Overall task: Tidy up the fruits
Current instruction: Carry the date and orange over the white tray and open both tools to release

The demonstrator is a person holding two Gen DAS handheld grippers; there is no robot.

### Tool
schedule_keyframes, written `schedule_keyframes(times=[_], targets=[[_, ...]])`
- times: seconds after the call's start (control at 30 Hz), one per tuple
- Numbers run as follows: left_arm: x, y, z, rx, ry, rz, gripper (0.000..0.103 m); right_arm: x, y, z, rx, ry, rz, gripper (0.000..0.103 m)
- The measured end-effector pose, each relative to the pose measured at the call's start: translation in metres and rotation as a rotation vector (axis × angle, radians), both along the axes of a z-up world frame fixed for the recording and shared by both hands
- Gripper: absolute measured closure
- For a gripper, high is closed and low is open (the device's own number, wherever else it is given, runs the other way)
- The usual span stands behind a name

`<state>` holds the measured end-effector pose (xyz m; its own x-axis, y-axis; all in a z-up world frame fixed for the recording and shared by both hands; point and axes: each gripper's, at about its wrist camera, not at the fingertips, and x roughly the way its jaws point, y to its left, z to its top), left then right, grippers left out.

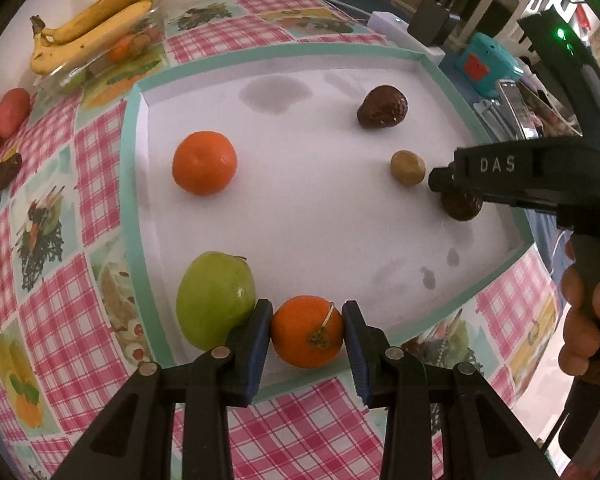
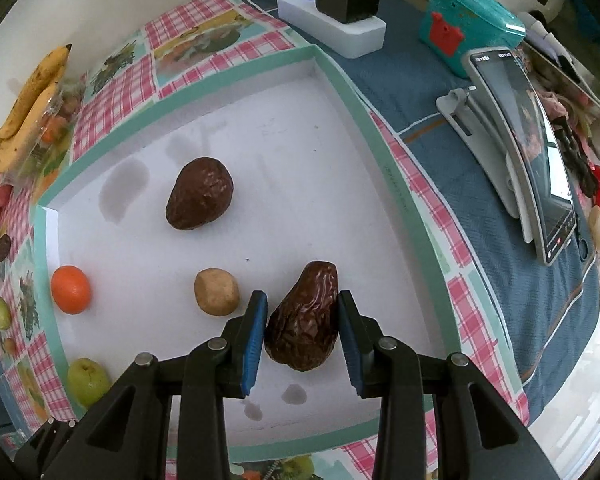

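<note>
Gripping a small orange stemmed fruit [image 1: 307, 337] over the white, teal-rimmed tray [image 1: 132, 184], the left gripper [image 1: 306, 334] sits beside a green apple [image 1: 215, 299]; the right gripper [image 2: 303, 326] brackets a wrinkled dark-brown pear-shaped fruit [image 2: 303, 316] lying in the tray, its right pad apparently apart.

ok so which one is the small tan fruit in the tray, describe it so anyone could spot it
Look in the white tray. The small tan fruit lies between the smooth dark avocado and the wrinkled one. It is the only pale, round fruit there.
</note>
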<state>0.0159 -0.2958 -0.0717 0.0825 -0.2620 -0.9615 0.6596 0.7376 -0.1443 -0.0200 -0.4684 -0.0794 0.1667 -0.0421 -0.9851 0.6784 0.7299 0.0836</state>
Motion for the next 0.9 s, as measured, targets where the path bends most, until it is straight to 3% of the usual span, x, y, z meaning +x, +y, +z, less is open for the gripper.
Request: schedule_keyframes(times=[0.23, 0.43, 0.9], targets=[[-0.009, -0.010, -0.005, 0.033, -0.020, -0.023, 0.065, 0.003, 0.000, -0.004, 0.000, 0.012, -0.002, 0.066], [-0.017, -0.014, -0.008, 0.036, -0.026, -0.009, 0.065, 0.008, 0.001, -0.005, -0.004, 0.013, 0.017, 0.059], [-0.043, 0.011, -0.015, 0.014, 0.001, 0.014, 0.064, 0.016, 0.009, -0.008, -0.013, 0.012, 0.056, 0.050]])
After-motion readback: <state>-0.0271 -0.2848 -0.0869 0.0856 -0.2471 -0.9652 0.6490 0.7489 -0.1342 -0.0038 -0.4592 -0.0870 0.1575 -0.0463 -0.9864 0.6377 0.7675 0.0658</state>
